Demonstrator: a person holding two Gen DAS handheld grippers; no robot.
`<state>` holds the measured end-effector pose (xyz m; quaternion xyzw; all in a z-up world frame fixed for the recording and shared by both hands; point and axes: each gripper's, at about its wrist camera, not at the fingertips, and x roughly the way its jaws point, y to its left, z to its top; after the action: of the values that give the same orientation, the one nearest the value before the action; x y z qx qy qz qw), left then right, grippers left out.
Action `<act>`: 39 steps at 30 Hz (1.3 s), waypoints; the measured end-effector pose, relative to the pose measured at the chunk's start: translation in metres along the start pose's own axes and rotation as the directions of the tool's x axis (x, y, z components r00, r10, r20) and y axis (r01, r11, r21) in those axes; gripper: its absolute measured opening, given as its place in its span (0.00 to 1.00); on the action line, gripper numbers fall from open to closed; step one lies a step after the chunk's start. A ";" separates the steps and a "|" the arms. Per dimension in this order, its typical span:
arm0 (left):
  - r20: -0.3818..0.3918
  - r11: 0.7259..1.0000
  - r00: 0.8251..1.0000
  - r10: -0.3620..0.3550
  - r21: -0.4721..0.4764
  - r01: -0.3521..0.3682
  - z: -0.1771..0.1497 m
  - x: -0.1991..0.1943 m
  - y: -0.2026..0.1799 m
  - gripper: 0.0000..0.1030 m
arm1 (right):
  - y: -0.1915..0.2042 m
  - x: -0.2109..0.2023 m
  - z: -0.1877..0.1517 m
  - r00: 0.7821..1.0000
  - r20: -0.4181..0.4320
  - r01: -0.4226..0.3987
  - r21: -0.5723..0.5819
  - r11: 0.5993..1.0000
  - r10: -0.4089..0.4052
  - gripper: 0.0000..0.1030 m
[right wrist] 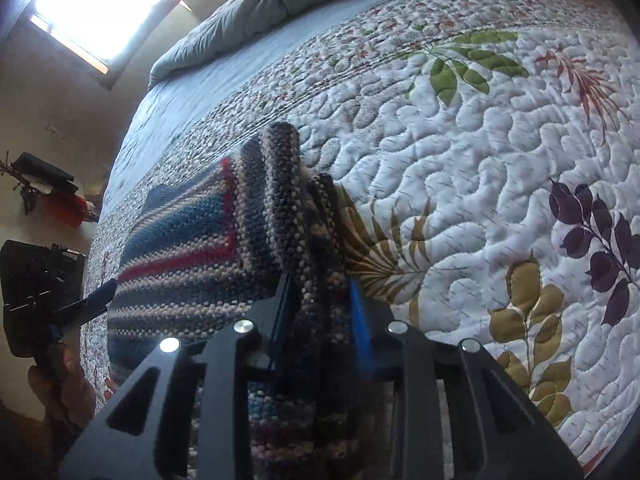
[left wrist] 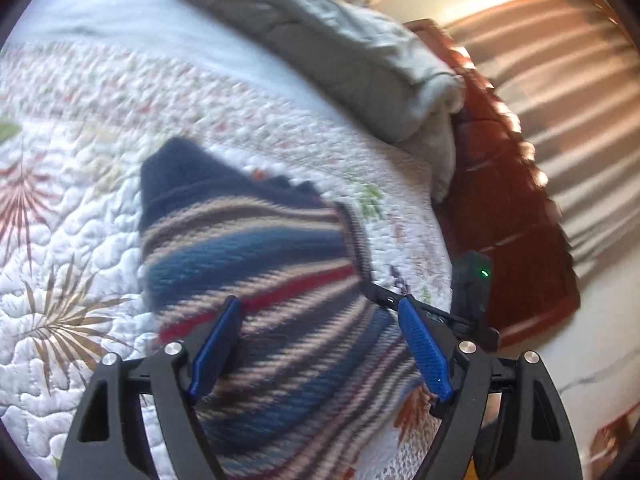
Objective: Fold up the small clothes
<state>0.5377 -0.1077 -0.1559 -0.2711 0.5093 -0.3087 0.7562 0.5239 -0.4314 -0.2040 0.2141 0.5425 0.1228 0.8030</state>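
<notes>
A small striped knit sweater [left wrist: 256, 264], in blue, red, beige and navy, lies on a white quilted bedspread [left wrist: 72, 208]. My left gripper [left wrist: 316, 312] is open, its blue fingers spread just above the sweater's near part. In the right wrist view the sweater [right wrist: 192, 248] is partly lifted. My right gripper [right wrist: 320, 292] is shut on a bunched edge of it, which rises between the blue pads. The left gripper also shows at the left edge of that view [right wrist: 100, 296].
A grey duvet [left wrist: 352, 48] is rolled up at the far end of the bed. A brown striped rug [left wrist: 552, 92] lies on the floor past the bed's edge. A bright window [right wrist: 108, 4] and dark items on the floor [right wrist: 48, 184] show beyond the bed.
</notes>
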 end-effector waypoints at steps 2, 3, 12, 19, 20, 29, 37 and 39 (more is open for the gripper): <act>-0.011 1.000 1.000 0.012 -0.024 -0.012 0.001 0.006 0.004 0.78 | 0.000 -0.007 -0.002 1.000 0.004 -0.022 0.009 1.000 0.022 0.24; -0.008 1.000 1.000 0.015 -0.022 -0.015 0.001 0.004 0.002 0.78 | 0.002 -0.014 -0.004 0.999 0.010 -0.041 0.010 0.999 0.041 0.24; -0.001 0.998 0.999 -0.037 0.058 0.037 -0.018 -0.012 -0.022 0.79 | 0.028 -0.068 -0.062 0.991 0.072 -0.104 -0.095 0.990 0.111 0.24; -0.047 1.000 0.999 0.027 -0.015 -0.028 -0.020 0.004 -0.013 0.72 | -0.006 -0.052 -0.084 0.995 0.047 -0.090 0.008 0.996 0.089 0.23; -0.034 1.000 0.999 0.011 -0.009 -0.011 -0.022 -0.005 -0.018 0.72 | -0.002 -0.063 -0.086 0.993 0.069 -0.097 0.002 0.995 0.097 0.24; -0.109 0.998 0.993 -0.043 0.035 0.047 -0.096 -0.018 -0.013 0.72 | 0.007 -0.061 -0.110 0.994 0.030 -0.104 -0.011 0.995 0.104 0.16; -0.067 0.989 0.987 -0.145 -0.010 0.145 -0.102 -0.042 0.000 0.82 | -0.009 -0.084 -0.107 0.982 0.026 -0.187 0.053 0.981 0.186 0.70; -0.019 0.988 0.988 -0.154 0.015 0.155 -0.095 -0.061 0.000 0.90 | -0.015 -0.098 -0.096 0.980 0.087 -0.188 0.077 0.979 0.181 0.98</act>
<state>0.4314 -0.0714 -0.1513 -0.3008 0.4908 -0.3728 0.7278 0.3967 -0.4663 -0.1614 0.3024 0.4924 0.1650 0.7993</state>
